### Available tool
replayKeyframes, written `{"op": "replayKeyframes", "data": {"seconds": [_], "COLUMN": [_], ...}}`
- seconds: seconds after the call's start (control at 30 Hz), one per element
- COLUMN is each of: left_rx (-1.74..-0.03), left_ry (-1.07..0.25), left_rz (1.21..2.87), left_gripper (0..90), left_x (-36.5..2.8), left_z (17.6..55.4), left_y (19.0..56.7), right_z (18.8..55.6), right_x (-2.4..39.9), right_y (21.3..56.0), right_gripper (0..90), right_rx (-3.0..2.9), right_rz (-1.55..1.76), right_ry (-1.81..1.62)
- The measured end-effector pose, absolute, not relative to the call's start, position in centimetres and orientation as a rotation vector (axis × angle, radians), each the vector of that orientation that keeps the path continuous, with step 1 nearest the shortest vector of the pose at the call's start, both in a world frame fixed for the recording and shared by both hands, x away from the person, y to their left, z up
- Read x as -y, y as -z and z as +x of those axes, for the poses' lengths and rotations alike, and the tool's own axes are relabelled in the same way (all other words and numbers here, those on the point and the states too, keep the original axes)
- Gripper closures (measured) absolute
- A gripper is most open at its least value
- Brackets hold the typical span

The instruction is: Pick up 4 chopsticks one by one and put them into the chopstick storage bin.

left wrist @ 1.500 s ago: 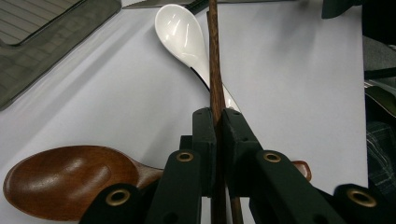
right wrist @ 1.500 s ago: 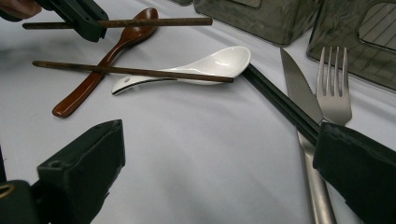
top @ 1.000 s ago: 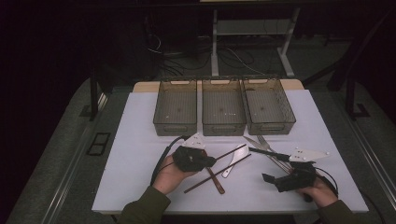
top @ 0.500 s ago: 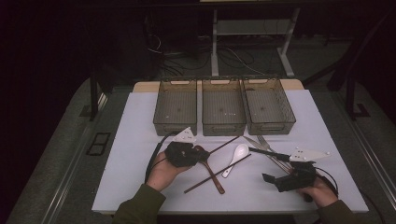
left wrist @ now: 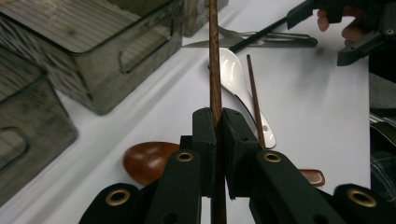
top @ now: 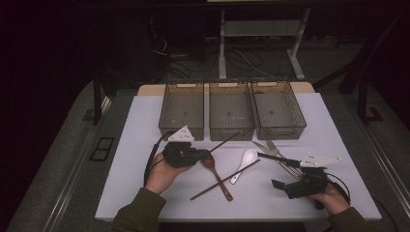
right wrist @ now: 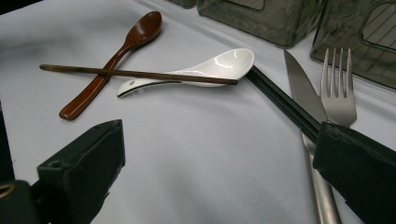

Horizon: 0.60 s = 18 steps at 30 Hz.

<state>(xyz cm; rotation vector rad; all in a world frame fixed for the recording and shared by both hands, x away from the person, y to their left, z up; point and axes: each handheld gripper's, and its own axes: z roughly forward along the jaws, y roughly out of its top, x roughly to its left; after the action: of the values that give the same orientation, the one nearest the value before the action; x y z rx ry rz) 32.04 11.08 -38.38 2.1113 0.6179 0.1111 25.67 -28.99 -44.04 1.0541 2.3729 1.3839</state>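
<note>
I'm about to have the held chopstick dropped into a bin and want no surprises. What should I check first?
1. Left gripper clamped on the wooden chopstick: ok.
2. Chopstick sits straight between the jaws: ok.
3. Three bins upright: ok.
4. Which bin takes chopsticks: cannot tell.
5. Right gripper open, clear of the left's path: ok.
6. Second wooden chopstick lies across the brown spoon and white spoon; easy pickup: not ok.
</note>
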Motion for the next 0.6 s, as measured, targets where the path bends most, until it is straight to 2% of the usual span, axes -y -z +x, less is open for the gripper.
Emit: {"op": "replayKeyframes", "data": {"seconds": [0.6], "left_rx": [-0.664], "left_ry": [-0.182], "left_rz": [2.06], "left_gripper": [82.9], "left_x": [-12.7], "left_z": [34.5], "left_y": [36.9], "right_z": [25.6], "right_x": [28.9], "right_y": [44.0], "right_gripper": [2.0], "right_rx": [-2.38], "right_rz": [1.055], "right_ry": [-1.39]}}
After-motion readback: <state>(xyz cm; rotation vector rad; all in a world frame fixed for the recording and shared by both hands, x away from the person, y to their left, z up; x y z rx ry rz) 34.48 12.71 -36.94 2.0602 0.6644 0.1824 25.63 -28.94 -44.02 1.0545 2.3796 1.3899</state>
